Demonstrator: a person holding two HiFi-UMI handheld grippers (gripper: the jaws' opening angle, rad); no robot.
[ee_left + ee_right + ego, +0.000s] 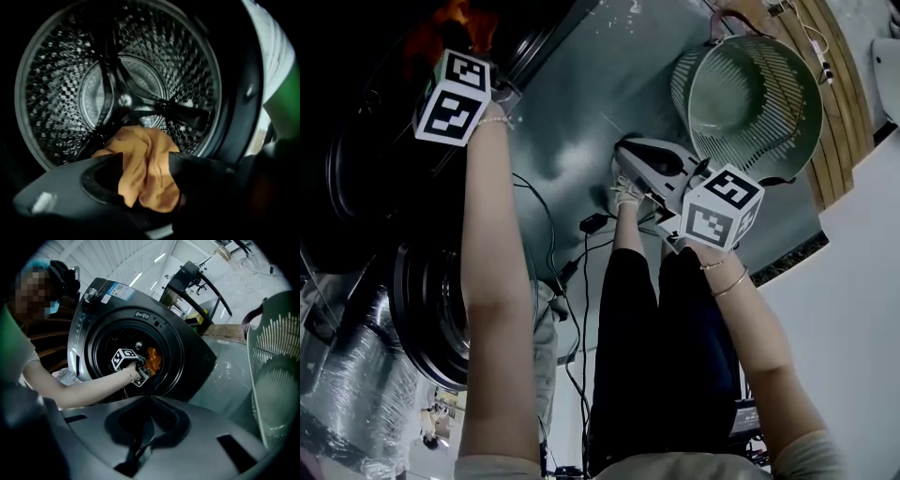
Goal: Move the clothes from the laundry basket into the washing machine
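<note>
Orange garment (140, 140) between jaws of wide-open left gripper (145, 158); right gripper (149, 404) closed, empty.

the drum (56, 93) was bright metal, stamped with a dimpled pattern and shiny. the orange garment (145, 173) at its mouth was soft, matt cloth, creased. the laundry basket (701, 82) looked like pale, slatted plastic. the washing machine (187, 352) had a dark, glossy shell. the floor (581, 112) was smooth grey with a dull sheen.
</note>
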